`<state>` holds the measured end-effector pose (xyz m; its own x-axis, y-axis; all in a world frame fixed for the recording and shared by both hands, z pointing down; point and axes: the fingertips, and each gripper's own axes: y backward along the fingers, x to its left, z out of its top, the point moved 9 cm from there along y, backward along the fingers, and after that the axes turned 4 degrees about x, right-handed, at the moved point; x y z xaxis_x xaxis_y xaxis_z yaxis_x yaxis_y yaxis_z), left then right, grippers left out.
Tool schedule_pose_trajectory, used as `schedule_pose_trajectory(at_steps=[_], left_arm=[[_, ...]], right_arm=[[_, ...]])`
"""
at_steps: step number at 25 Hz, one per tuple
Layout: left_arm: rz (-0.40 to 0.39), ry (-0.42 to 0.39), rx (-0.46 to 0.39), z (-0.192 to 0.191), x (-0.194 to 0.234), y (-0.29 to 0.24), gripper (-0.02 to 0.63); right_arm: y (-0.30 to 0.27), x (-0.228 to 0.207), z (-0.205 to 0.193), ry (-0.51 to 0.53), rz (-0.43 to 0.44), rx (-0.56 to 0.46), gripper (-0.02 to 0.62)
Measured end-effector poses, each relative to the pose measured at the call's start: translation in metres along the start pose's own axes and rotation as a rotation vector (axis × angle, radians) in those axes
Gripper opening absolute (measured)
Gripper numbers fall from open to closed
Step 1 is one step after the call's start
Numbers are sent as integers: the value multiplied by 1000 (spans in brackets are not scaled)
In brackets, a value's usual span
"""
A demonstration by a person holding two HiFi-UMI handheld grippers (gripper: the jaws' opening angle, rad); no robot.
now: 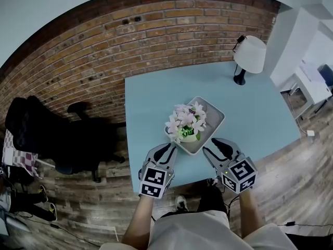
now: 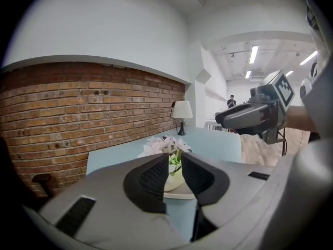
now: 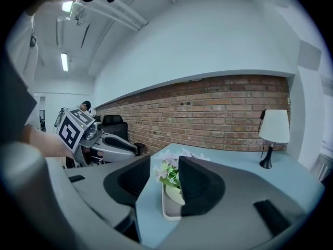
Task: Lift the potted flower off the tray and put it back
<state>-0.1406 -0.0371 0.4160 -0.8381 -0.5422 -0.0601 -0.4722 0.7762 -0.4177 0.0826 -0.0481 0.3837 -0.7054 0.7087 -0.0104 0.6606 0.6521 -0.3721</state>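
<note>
The potted flower [image 1: 186, 123], pink and white blooms in a pale pot, stands in a grey-white tray [image 1: 212, 116] on the light blue table [image 1: 151, 103]. My left gripper [image 1: 168, 150] hovers at the tray's near left corner and my right gripper [image 1: 215, 144] at its near right corner. Both are open and touch nothing. In the left gripper view the flower [image 2: 165, 144] and pot [image 2: 176, 180] show through the narrow gap of the left gripper [image 2: 174, 172]. In the right gripper view the flower [image 3: 167, 174] and tray [image 3: 169, 210] lie beyond the right gripper [image 3: 164, 178].
A white-shaded lamp [image 1: 248, 56] stands at the table's far right corner. A brick wall [image 1: 104, 51] runs behind the table. A black office chair [image 1: 47, 132] sits left of it and white furniture [image 1: 312, 82] stands to the right. The person's legs are at the front edge.
</note>
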Motion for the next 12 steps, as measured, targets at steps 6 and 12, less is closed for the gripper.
schedule_pose_trajectory(at_steps=[6,12], left_arm=[[-23,30,23,-18,-5,-15,178],[-13,61,57,-34,-1,-40,213]], right_arm=[[-19,-12,-19,15,54,62,290],[-41,-38,-44,-7,80,110,314]])
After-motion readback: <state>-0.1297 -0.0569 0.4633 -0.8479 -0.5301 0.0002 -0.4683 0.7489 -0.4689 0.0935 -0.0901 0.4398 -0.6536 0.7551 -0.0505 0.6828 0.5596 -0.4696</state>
